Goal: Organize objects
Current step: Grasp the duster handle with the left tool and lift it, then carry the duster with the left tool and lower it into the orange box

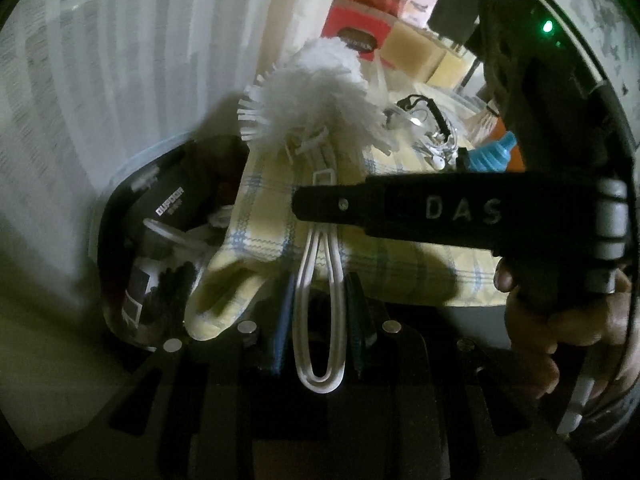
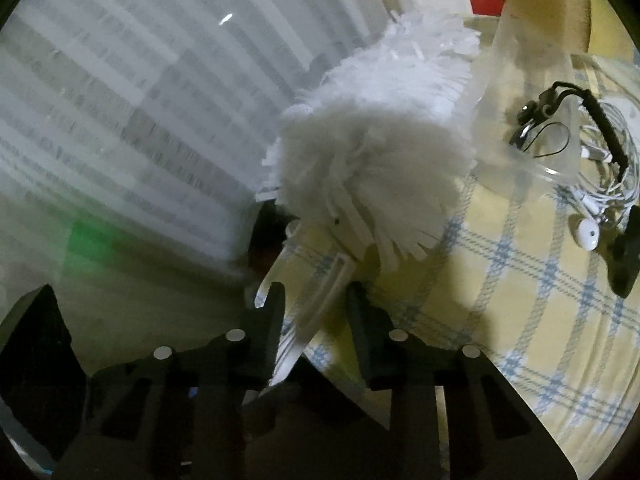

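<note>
A white fluffy duster with a white loop handle stands over the yellow plaid cloth. My left gripper is shut on the loop handle. My right gripper has its fingers on either side of the duster's white handle, with gaps showing. The duster head fills the middle of the right wrist view. The right gripper's finger crosses the left wrist view over the handle.
A clear bin at the left holds dark items. White earphones and a black cord lie on the cloth. A blue bottle tip, red box and cardboard boxes are behind. A white curtain hangs left.
</note>
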Tool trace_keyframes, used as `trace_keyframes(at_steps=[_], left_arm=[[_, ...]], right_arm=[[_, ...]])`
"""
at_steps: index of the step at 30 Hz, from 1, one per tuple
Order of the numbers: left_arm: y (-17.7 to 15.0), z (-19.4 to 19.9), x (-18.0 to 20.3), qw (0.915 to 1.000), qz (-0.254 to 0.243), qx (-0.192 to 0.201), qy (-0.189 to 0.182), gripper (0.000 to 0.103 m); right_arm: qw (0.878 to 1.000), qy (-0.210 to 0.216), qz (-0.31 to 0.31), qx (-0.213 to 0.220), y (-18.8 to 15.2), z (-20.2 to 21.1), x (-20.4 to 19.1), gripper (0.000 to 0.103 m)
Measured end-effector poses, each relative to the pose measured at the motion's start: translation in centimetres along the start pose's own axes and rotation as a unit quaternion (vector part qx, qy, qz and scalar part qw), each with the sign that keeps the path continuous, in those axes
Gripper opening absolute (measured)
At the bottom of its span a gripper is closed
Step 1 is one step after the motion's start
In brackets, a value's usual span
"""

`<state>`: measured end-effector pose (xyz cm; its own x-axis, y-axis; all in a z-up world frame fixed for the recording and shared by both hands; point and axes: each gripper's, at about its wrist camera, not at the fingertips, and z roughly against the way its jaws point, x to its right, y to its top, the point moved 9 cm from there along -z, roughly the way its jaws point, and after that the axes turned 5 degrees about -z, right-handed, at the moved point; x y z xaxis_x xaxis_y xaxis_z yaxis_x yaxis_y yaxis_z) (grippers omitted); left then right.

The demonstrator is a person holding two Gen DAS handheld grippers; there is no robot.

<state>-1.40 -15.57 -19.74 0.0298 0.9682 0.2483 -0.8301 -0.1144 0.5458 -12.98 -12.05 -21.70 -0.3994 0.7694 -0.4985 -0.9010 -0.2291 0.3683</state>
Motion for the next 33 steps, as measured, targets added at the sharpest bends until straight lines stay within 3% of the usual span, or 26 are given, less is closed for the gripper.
trace_keyframes(at_steps=[3, 11, 16, 25, 33], left_arm=[[0.0, 0.7, 0.2, 0.9999, 0.003, 0.005, -0.014, 0.023], [0.4, 2.9, 1.1, 0.9994, -0.001, 0.034, -0.008, 0.024], [1.8, 5.1, 1.8, 0.9982, -0.006, 0.059, -0.007, 0.024], [5.3, 8.4, 6.0, 0.9937, -0.063, 0.092, -0.011, 0.024], [7.1, 7.6, 12.4, 0.9869, -0.122, 0.091, -0.053, 0.024]], right_arm=[[1.000, -0.004, 0.004, -0.002, -0.3, -0.4, -0.1, 0.020], [0.999, 0.031, -0.018, -0.008, -1.3, 0.4, -0.5, 0.020], [0.999, 0.047, -0.008, 0.010, -1.0, 2.2, -1.5, 0.019], [0.996, 0.062, 0.022, 0.068, 1.0, 8.5, -3.3, 0.019], [0.992, 0.029, 0.001, 0.121, 1.4, 14.8, 0.8, 0.019]])
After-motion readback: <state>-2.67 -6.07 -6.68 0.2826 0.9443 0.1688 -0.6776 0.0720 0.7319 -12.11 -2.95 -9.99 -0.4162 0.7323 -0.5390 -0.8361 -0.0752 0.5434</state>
